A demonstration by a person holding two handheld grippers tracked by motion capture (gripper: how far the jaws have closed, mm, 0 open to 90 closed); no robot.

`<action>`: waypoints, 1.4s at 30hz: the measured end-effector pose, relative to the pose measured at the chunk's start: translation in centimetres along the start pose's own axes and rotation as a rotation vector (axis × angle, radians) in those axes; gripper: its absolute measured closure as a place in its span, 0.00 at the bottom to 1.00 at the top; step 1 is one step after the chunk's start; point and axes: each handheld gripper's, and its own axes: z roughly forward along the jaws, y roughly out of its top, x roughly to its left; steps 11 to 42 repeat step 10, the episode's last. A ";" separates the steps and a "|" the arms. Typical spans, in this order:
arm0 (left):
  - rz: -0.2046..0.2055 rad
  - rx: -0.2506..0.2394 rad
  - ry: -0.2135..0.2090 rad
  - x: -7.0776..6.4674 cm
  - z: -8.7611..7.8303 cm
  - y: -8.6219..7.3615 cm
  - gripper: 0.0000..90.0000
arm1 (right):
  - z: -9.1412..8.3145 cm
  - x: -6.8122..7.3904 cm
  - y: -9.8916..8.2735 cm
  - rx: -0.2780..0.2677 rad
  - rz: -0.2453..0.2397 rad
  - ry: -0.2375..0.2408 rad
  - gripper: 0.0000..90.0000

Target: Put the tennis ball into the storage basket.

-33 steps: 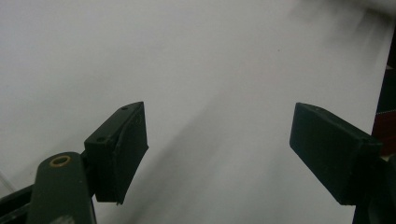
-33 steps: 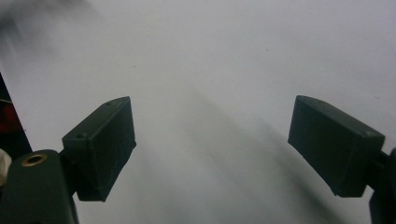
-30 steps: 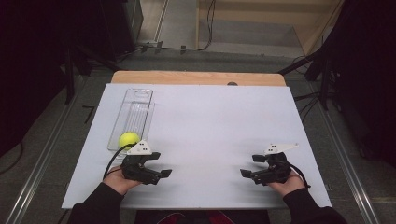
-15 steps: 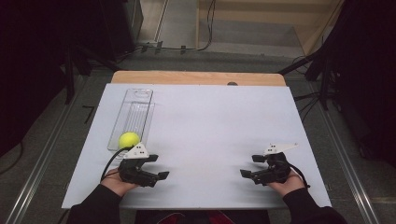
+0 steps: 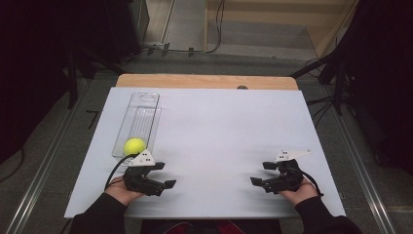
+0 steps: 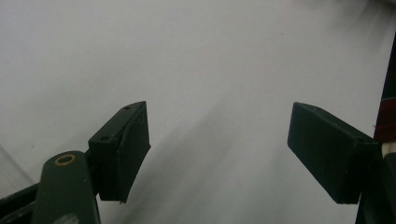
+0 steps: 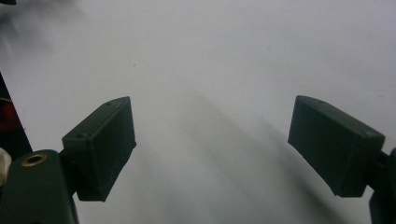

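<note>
Left gripper (image 5: 163, 175): jaws spread, nothing between, just been closing; just near-side of ball (image 5: 135, 146)
Right gripper (image 5: 260, 174): jaws spread, nothing between; well apart from ball
Ball: in clear tray (image 5: 141, 109), near end

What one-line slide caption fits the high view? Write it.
Yellow tennis ball in clear plastic tray, just beyond open left gripper; right gripper open.

place: recording lab | evidence: white table (image 5: 219, 131), dark stands (image 5: 73, 73), floor cables (image 5: 195, 48)
</note>
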 end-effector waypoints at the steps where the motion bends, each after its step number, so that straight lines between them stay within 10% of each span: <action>1: 0.001 0.000 0.000 0.0 0.0 0.0 0.24 | 0.0 0.0 0.0 0.001 -0.001 0.000 0.14; 42: -0.001 0.001 -0.007 0.0 0.0 0.0 0.24 | 0.0 0.0 0.0 -0.002 0.002 0.014 0.21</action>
